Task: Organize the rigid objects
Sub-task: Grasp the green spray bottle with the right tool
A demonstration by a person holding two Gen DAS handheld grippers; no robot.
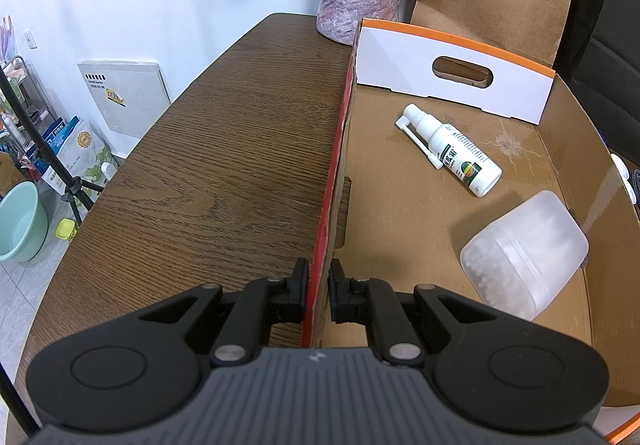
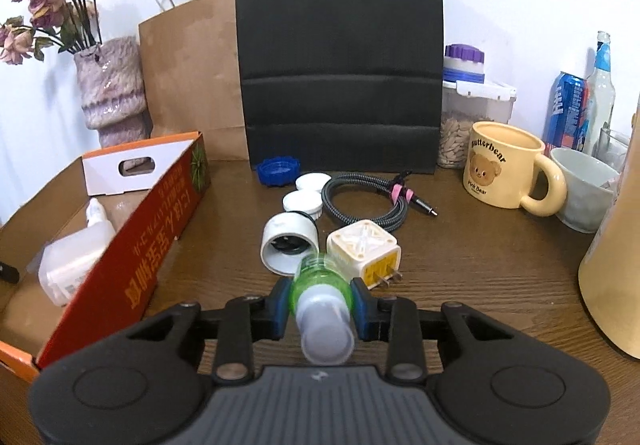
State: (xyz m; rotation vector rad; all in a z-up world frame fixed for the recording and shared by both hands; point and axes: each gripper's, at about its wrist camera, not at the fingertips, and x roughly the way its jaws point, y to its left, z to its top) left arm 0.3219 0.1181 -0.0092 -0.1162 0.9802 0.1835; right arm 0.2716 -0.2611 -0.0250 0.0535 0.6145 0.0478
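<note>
Left tool [image 1: 319, 285] pinches box wall [image 1: 325, 213]; right tool [image 2: 321, 305] (its view only) clamps green bottle [image 2: 320, 285].

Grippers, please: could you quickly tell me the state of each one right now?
Left gripper: closed on the red-sided cardboard box wall.
Right gripper: closed on the small green plastic bottle.

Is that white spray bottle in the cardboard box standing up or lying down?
Lying down. The white spray bottle rests on its side on the cardboard box floor, nozzle toward the far wall.

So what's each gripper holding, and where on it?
Left gripper: the cardboard box, by its side wall. Right gripper: green bottle, around its body.
</note>
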